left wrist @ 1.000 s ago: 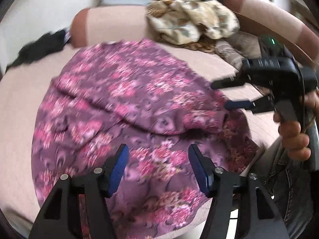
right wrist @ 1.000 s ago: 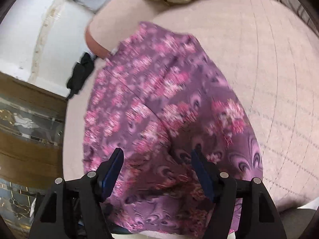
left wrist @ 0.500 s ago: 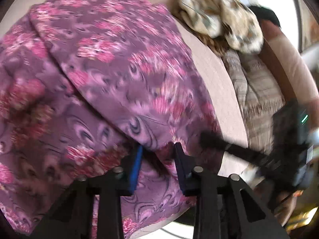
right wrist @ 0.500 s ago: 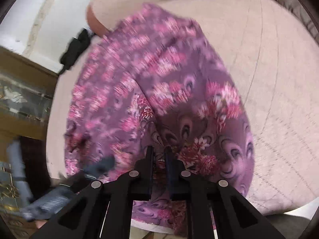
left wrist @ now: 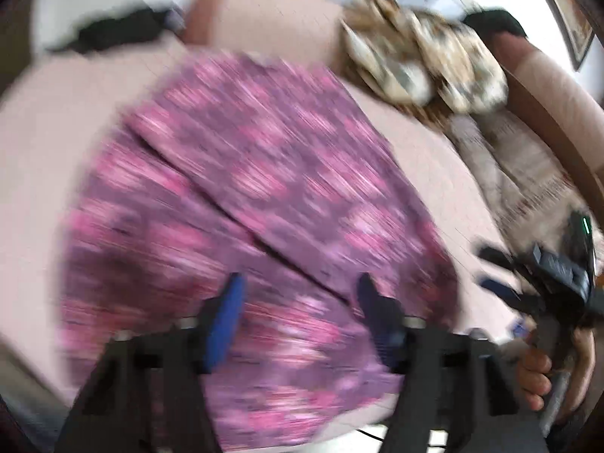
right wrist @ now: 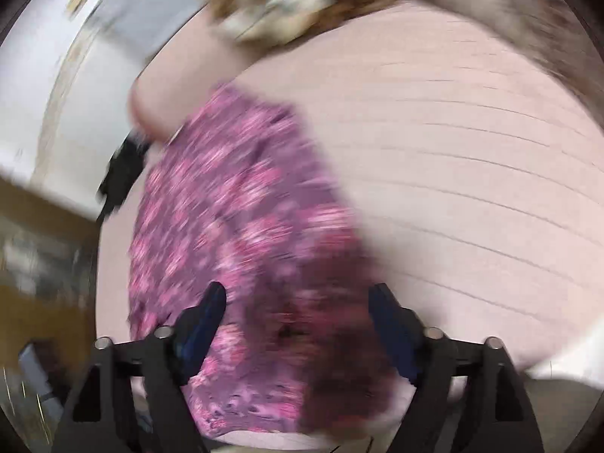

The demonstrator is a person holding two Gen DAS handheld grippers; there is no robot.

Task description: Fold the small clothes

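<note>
A purple garment with pink flowers (left wrist: 256, 204) lies spread on the pink sofa seat (left wrist: 56, 120), with one layer folded over along a diagonal edge. It also shows in the right wrist view (right wrist: 241, 226). My left gripper (left wrist: 298, 294) is open and empty above the garment's near part. My right gripper (right wrist: 298, 305) is open and empty above the garment's near end. The right gripper also shows at the right edge of the left wrist view (left wrist: 498, 268), held in a hand. Both views are blurred by motion.
A heap of beige and brown patterned clothes (left wrist: 419, 60) lies at the back of the sofa, with a grey-brown cloth (left wrist: 506, 162) beside it. A black item (left wrist: 113, 32) lies at the far left. The sofa seat (right wrist: 472, 188) stretches right of the garment.
Both grippers were shut on the garment's near edge half a second ago and are now open and pulled back. The garment lies released on the seat.
</note>
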